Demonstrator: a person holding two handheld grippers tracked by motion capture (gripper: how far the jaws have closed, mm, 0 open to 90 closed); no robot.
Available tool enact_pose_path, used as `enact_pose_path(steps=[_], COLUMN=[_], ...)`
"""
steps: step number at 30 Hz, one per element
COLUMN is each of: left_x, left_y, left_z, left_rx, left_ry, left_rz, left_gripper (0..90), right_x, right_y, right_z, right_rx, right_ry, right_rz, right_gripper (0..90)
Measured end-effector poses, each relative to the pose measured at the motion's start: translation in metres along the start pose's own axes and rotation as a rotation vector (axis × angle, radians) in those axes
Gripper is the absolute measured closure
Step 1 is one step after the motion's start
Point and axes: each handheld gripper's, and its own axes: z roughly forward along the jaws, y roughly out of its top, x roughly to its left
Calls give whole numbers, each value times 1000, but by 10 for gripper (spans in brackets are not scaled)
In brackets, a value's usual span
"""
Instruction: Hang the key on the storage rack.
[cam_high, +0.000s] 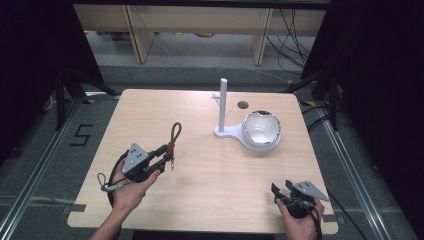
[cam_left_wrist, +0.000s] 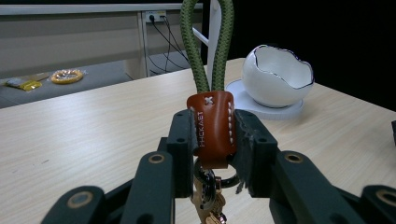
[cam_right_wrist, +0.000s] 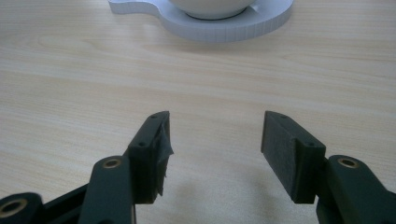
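Note:
A keychain (cam_high: 173, 141) with a green cord loop (cam_left_wrist: 208, 44), a brown leather tab (cam_left_wrist: 212, 126) and metal rings below hangs in my left gripper (cam_high: 167, 155), which is shut on the leather tab above the left half of the table. In the left gripper view the pads press the tab from both sides and the loop stands upright. My right gripper (cam_high: 281, 191) rests near the table's front right edge, open, with nothing between its fingers (cam_right_wrist: 152, 154).
A white stand (cam_high: 223, 107) with an upright post and small hooks sits right of centre on a white base (cam_high: 235, 134). A white cracked-egg-shaped bowl (cam_high: 261, 127) sits on that base. A dark hole (cam_high: 243, 105) is in the tabletop behind.

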Motion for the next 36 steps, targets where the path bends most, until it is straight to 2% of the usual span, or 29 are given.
enact_pose_path(steps=[3, 4, 9, 11, 12, 13, 14, 15, 16, 17, 18, 23, 25, 29, 31, 33, 34, 36], left_x=[0, 0, -1, -1, -1, -1, -2, -2, -2, -2, -3, -4, -6, -7, -8, -8, -8, -8], left_y=[1, 2, 4, 5, 6, 6, 7, 7, 7, 8, 8, 10, 11, 14, 15, 15, 15, 16], left_z=[1, 2, 4, 6, 7, 7, 8, 8, 10, 11, 13, 16, 19, 23, 25, 27, 28, 29], left_rx=[-6, -13, -21, -25, -27, -27, -27, -27, -32, -38, -48, -42, -45, -45, -45, -44, -45, -44], left_ry=[3, 3, -3, -7, -11, -11, -13, -13, -19, -22, -29, -27, -30, -35, -37, -41, -40, -40], left_rz=[0, 2, 10, 12, 13, 13, 20, 20, 21, 20, 19, 23, 28, 35, 36, 39, 38, 39], left_gripper=[690, 690, 690, 690, 690, 690, 690, 690, 690, 690, 690, 690, 690, 690, 690, 690, 690, 690], right_x=[0, -3, -3, -3, 2, 2, -3, -3, 1, 0, 1, 1, 2, 1, 0, 1, -1, -1], right_y=[0, 0, 0, 1, 0, 0, 1, 1, 0, 1, 0, 0, 1, 1, 1, 0, 0, 1], right_z=[0, 1, 1, 1, -1, -1, 1, 1, 0, 0, 0, 0, -1, -1, 0, 0, 0, 0], right_rx=[-3, -16, -16, -9, 15, 15, -11, -11, 4, 0, 12, 9, 17, 13, 0, 1, -1, 0], right_ry=[5, 11, 12, 16, 6, 6, 3, 3, 6, 6, 2, 5, 4, 8, 5, 7, -2, 1], right_rz=[3, -34, -31, -18, 33, 33, -39, -39, 11, -2, 13, 8, 36, 23, -6, 5, -15, -11], right_gripper=[434, 434, 434, 434, 434, 434, 434, 434, 434, 434, 435, 434, 434, 435, 435, 435, 435, 435])
